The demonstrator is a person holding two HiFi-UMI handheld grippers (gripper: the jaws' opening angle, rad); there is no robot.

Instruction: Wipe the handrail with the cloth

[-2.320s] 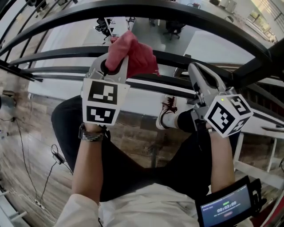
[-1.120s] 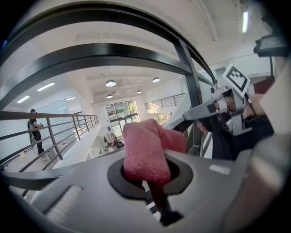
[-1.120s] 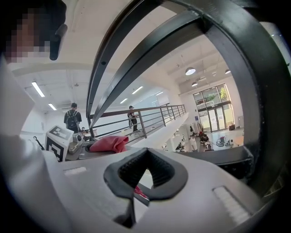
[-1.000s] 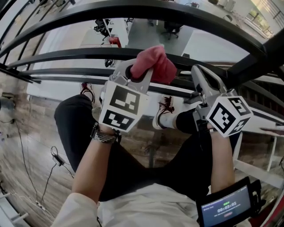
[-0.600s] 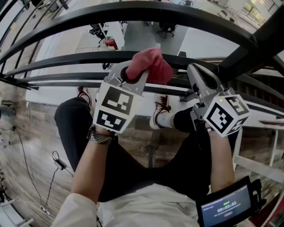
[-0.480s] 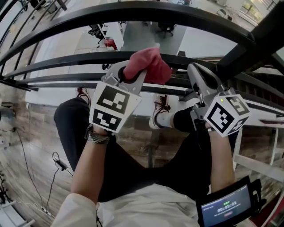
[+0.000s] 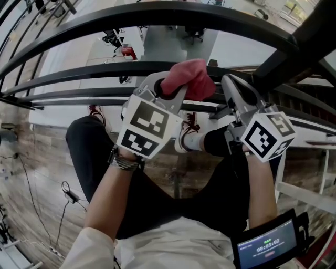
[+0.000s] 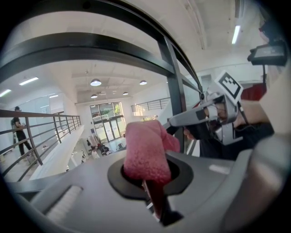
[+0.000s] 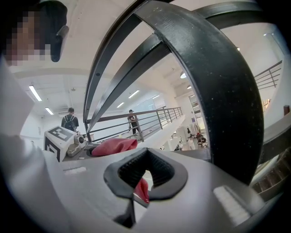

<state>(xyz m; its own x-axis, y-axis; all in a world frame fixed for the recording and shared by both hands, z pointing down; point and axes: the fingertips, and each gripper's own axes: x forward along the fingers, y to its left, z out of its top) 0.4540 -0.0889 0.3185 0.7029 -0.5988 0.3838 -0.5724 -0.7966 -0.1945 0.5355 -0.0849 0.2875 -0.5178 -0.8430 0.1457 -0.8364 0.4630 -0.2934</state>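
Observation:
A red cloth (image 7: 190, 79) bunches out of my left gripper (image 7: 174, 88), which is shut on it. In the head view the cloth lies over the middle black handrail bar (image 7: 89, 68), under the thick top handrail (image 7: 157, 13). In the left gripper view the cloth (image 8: 144, 150) stands up between the jaws, with the curved bars (image 8: 91, 51) above it. My right gripper (image 7: 229, 84) is just right of the cloth, jaws closed with nothing held. In the right gripper view the right gripper (image 9: 144, 176) points up beside a thick bar (image 9: 227, 91), and the left gripper (image 9: 63, 142) and cloth (image 9: 113, 146) show at left.
A dark post (image 7: 310, 37) meets the rails at upper right. Below are the person's legs in black trousers (image 7: 157, 199), a sneaker (image 7: 188, 134), a wooden floor with cables (image 7: 31, 178) and a wrist screen (image 7: 265, 247). Beyond the rails is an open atrium with people on a far walkway (image 9: 70, 120).
My left gripper has carried the cloth to the right along the middle bar, closer to the right gripper. The right gripper has stayed in place.

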